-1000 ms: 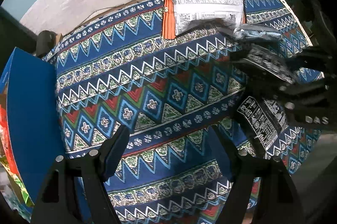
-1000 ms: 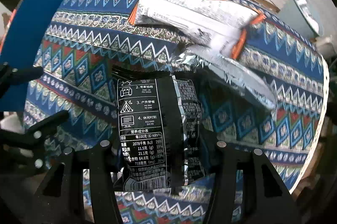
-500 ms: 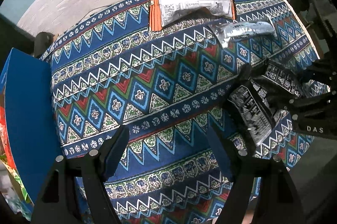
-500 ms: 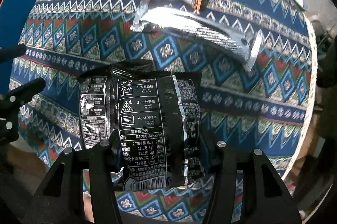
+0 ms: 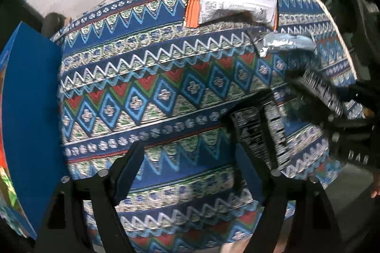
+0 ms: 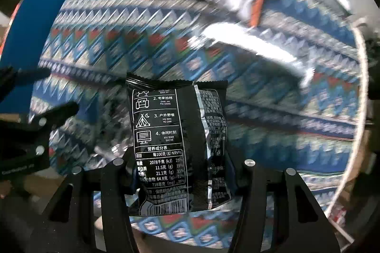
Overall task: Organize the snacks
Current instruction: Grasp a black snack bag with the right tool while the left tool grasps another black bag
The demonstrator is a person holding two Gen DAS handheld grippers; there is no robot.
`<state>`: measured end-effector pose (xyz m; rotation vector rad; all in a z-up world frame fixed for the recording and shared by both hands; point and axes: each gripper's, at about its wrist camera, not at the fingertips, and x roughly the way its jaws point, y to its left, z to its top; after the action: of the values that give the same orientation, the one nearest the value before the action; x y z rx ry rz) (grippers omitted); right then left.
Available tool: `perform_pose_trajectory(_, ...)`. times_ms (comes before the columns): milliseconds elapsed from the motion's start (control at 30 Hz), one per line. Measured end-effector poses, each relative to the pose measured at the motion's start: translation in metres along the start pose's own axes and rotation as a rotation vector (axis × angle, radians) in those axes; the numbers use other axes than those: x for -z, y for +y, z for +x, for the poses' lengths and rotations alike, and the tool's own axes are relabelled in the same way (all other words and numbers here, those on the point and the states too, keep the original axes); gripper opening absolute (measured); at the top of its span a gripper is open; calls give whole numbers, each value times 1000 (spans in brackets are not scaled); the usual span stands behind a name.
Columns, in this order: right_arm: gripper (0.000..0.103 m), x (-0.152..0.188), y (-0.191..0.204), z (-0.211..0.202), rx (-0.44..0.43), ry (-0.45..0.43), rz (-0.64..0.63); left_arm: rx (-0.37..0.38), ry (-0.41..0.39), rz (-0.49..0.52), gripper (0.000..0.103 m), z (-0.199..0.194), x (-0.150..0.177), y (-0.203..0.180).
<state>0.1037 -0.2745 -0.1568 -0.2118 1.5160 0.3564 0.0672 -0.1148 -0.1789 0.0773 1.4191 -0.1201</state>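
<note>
right gripper [image 6: 180, 172] clamped on glossy black snack bag [image 6: 178, 146] w/ crimped edge; left gripper [image 5: 187, 172] just widened, nothing between, over woven zigzag cloth [image 5: 142, 91].

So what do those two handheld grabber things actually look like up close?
Both are matte black plastic. The left gripper has two angular arms with round silver screw heads, ending in dark blue pads. The right gripper is built the same way, with silver screws on its black arms. Seen from the left camera, its side bears pale lettering. No cables or sleeves show.
</note>
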Motion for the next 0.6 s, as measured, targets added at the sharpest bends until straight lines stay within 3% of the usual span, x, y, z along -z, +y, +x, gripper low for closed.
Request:
perform_pose_trajectory(167,54,-13,-16,-20,102,-73,33,62,25,-41,81,8,-5,-30)
perform_pose_trajectory(333,54,-13,-41,-28,88,-101,72,106,52,-108,82,21,-8,-54)
perform_pose_trajectory(600,54,-2,-57,-30,85,-106,72,53,83,-91,88,49,-12,-77)
